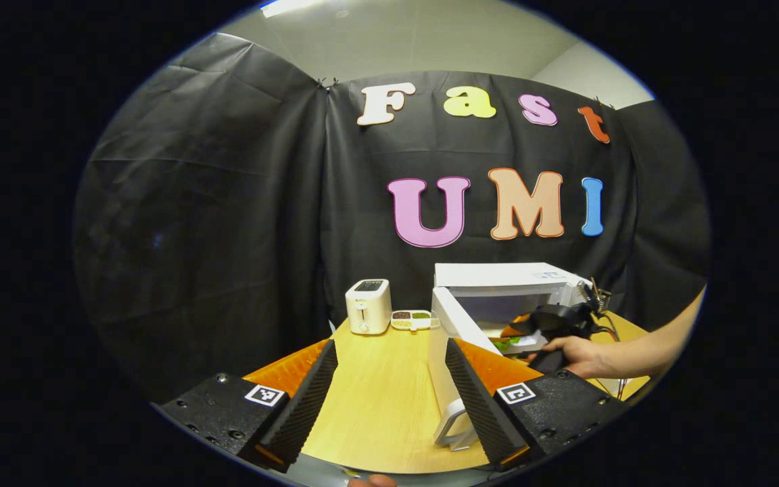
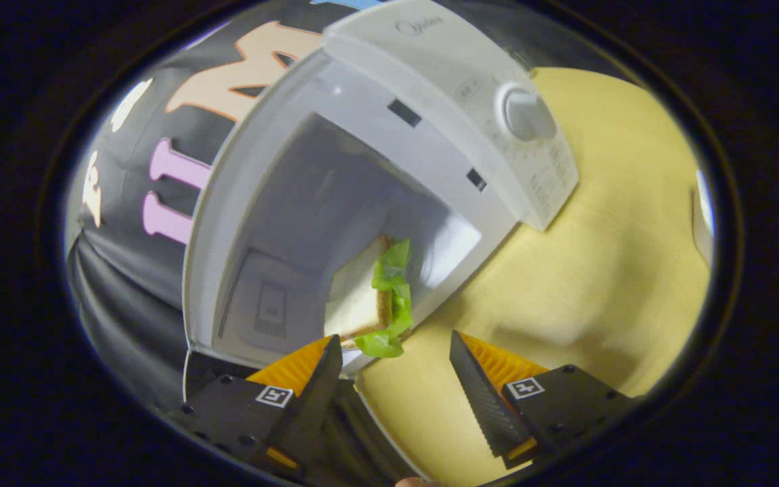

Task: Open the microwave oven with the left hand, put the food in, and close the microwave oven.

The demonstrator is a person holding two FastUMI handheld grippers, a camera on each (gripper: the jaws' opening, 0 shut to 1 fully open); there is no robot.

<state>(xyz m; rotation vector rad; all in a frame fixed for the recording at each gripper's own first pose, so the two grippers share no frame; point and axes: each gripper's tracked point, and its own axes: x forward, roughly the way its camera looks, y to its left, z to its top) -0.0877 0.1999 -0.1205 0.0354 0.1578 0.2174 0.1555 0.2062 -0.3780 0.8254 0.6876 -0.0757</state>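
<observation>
Two grippers: the left gripper, fingers spread wide and holding nothing, hangs over the table. The right gripper, also wide, faces the open microwave; the sandwich lies inside, its far side hidden.

White microwave; tan bread, green lettuce sandwich; black-orange ridged tongs; yellow wood table.

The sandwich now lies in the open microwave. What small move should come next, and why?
Probably draw the right gripper back: its fingers stand apart, the sandwich lies free inside the microwave, and the door is open beside the open left gripper.
</observation>
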